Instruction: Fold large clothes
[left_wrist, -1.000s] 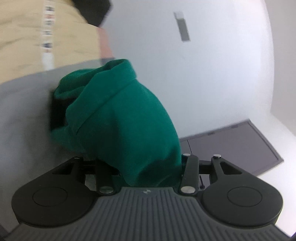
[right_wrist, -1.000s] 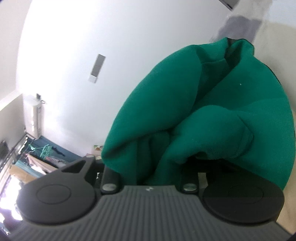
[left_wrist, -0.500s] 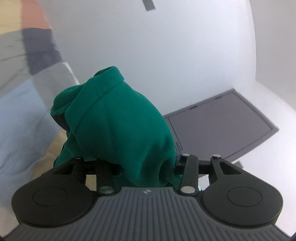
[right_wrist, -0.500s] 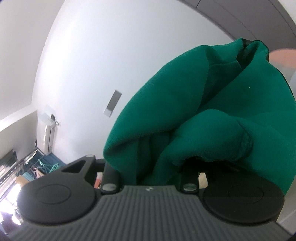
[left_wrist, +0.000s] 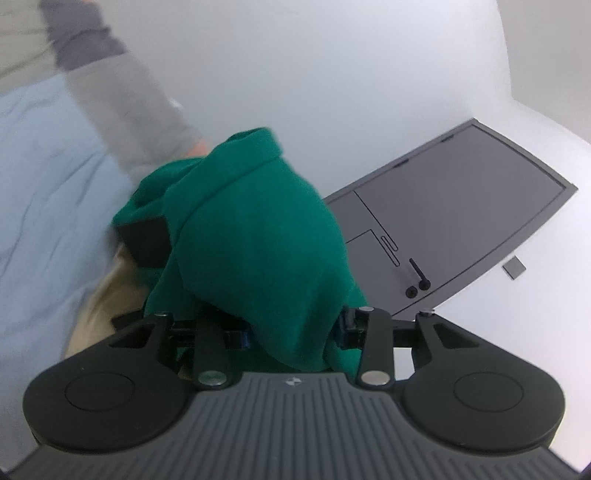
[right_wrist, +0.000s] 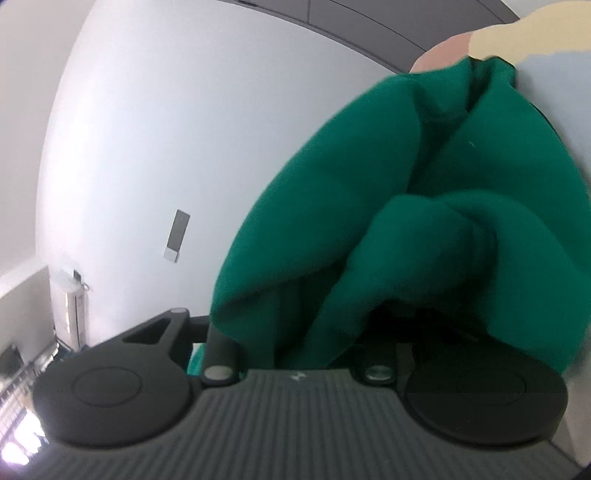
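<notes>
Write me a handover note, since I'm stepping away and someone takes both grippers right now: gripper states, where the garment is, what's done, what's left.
Left gripper: jaws closing, bunched green fleece garment between them, fingers hidden under the cloth.
Right gripper: the same green garment draped over its jaws; fingers hidden, so grip unconfirmed.
Garment: hangs bunched from both grippers, above the light blue sheet.
Done: garment picked up.
Left: spread it flat, then every fold; none visible yet.
</notes>
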